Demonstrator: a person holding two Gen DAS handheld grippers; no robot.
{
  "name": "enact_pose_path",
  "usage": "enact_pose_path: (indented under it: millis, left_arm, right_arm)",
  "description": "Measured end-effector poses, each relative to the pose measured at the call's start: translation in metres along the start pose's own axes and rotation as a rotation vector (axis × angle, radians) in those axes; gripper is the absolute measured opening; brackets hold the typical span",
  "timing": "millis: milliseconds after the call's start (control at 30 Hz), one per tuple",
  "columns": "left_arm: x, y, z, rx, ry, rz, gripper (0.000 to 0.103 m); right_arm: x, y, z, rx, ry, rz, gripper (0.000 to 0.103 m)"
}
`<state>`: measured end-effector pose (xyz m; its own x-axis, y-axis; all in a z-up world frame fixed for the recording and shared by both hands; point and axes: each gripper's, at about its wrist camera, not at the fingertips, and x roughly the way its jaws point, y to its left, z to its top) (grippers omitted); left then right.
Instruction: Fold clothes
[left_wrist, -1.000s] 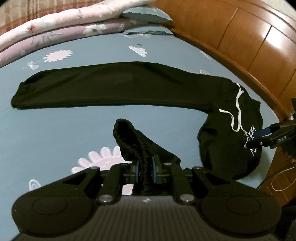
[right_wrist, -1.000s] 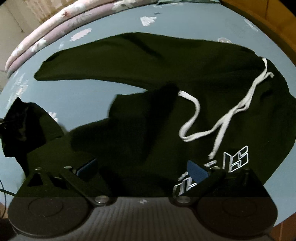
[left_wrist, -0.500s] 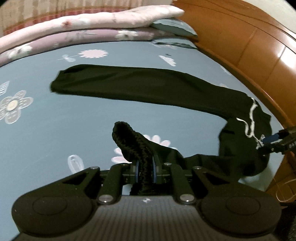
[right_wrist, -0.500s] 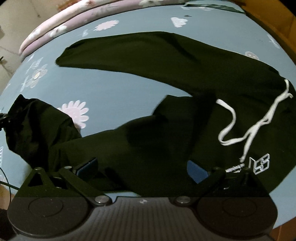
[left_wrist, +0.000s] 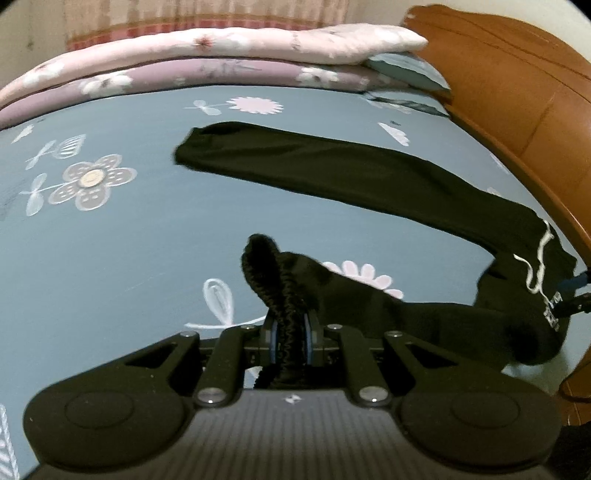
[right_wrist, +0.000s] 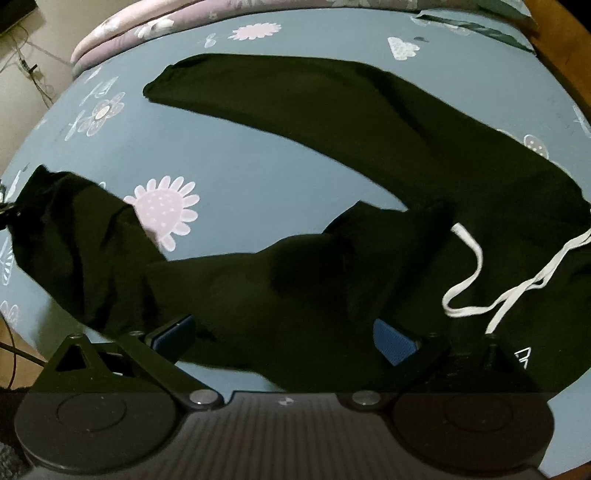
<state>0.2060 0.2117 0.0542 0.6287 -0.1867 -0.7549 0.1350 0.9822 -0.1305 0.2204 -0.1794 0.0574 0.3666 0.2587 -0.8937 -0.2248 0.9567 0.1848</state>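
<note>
Now trouser cuff (left_wrist: 275, 273) in left tool (left_wrist: 290, 338)

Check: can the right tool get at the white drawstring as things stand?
Probably yes. The right tool is open and empty, and the drawstring lies exposed on the black pants just to its right, nothing covering it.

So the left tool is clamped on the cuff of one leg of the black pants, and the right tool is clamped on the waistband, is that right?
Not quite. The left tool is clamped on the cuff of the black pants, but the right tool is open: the right wrist view shows its pads spread wide above the fabric, gripping nothing.
</note>
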Motion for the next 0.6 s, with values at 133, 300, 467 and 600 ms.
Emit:
enact_pose_path:
  millis: [133,300,467,600]
  left_arm:
    - [-0.014,0.014,-0.007,-0.052,-0.019,0.080,0.011]
    - [-0.024,0.040,-0.009,-0.105,-0.024,0.171,0.011]
    - [-0.026,0.059,-0.009,-0.139,-0.020,0.227,0.012]
    - [-0.023,0.074,-0.011,-0.176,-0.005,0.242,0.012]
  right_arm:
    - [0.006,-0.006,0.001,0.001,0.008,0.009,0.103]
    - [0.011,-0.008,0.004,-0.010,0.010,0.016,0.103]
    - [0.010,-0.011,0.004,-0.010,0.006,0.012,0.103]
    - [0.010,-0.014,0.002,0.013,0.009,-0.003,0.103]
